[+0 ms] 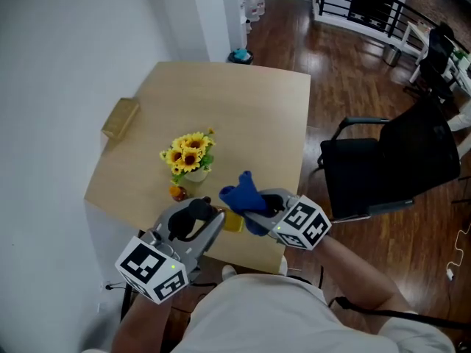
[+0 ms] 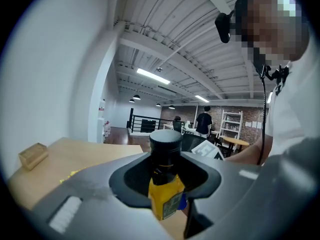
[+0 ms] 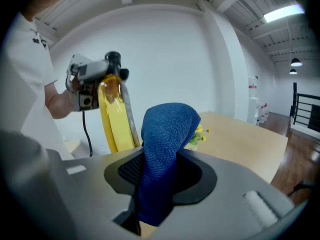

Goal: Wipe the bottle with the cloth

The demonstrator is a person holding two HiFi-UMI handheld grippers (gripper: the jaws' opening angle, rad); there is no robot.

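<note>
My left gripper (image 1: 210, 219) is shut on a bottle of yellow liquid (image 2: 165, 191) with a black cap (image 2: 165, 140), held above the table's near edge. In the right gripper view the same bottle (image 3: 114, 115) stands upright at the left. My right gripper (image 1: 257, 206) is shut on a blue cloth (image 1: 241, 193), which sticks up out of its jaws as a folded lump (image 3: 165, 154). In the head view the cloth lies right beside the bottle (image 1: 232, 221); whether they touch I cannot tell.
A light wooden table (image 1: 250, 116) carries a pot of yellow sunflowers (image 1: 189, 155), a small orange thing (image 1: 177, 193) and a tan block (image 1: 121, 118). A black chair (image 1: 397, 160) stands to the right on the wood floor. A white wall runs along the left.
</note>
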